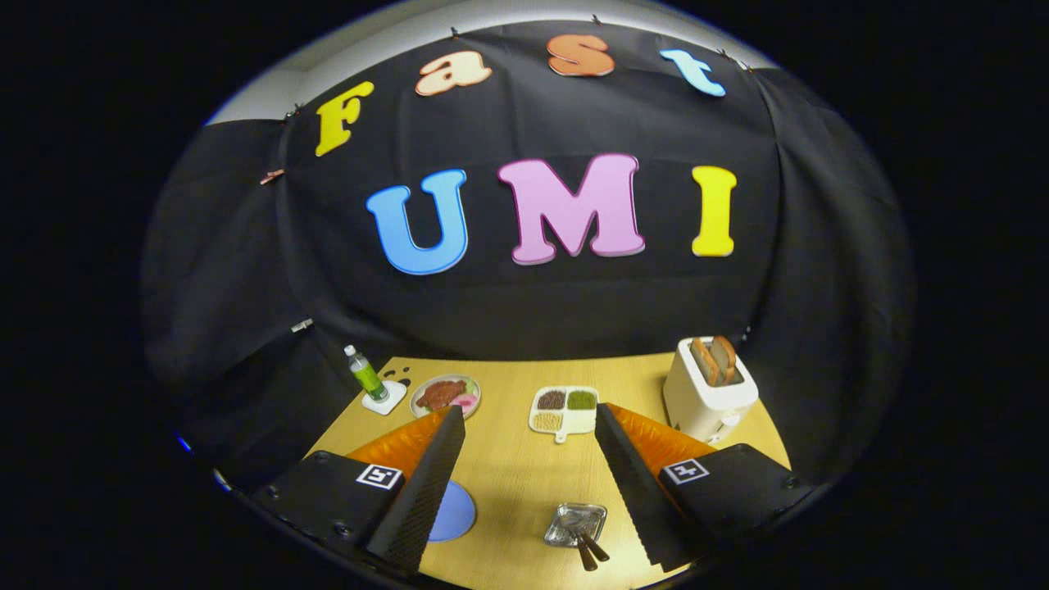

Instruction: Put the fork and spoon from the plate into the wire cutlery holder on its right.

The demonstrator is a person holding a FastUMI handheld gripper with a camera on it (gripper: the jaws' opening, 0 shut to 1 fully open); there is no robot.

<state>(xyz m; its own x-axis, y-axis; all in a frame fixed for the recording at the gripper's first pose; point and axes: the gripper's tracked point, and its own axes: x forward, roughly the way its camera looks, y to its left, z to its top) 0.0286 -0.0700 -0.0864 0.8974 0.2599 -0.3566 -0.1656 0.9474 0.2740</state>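
Well, your gripper (529, 410) hangs released, fingers spread wide either side of the wire cutlery holder (574, 518), where two brown-handled utensils (590, 549), likely the fork and spoon, stand, blue plate (456, 512) to its left, so keep clear of those handles.

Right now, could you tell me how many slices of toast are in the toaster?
2: both toast slices stand side by side in the toaster, beyond the open gripper.

1. Wide-apart jaws of gripper (529, 426), bare bench (508, 467) between them.
2. Small metal tray (575, 523) with cutlery (587, 547) low between jaws.
3. Beyond: divided dish (564, 408), plate (446, 395), bottle (365, 374), toaster (706, 393).
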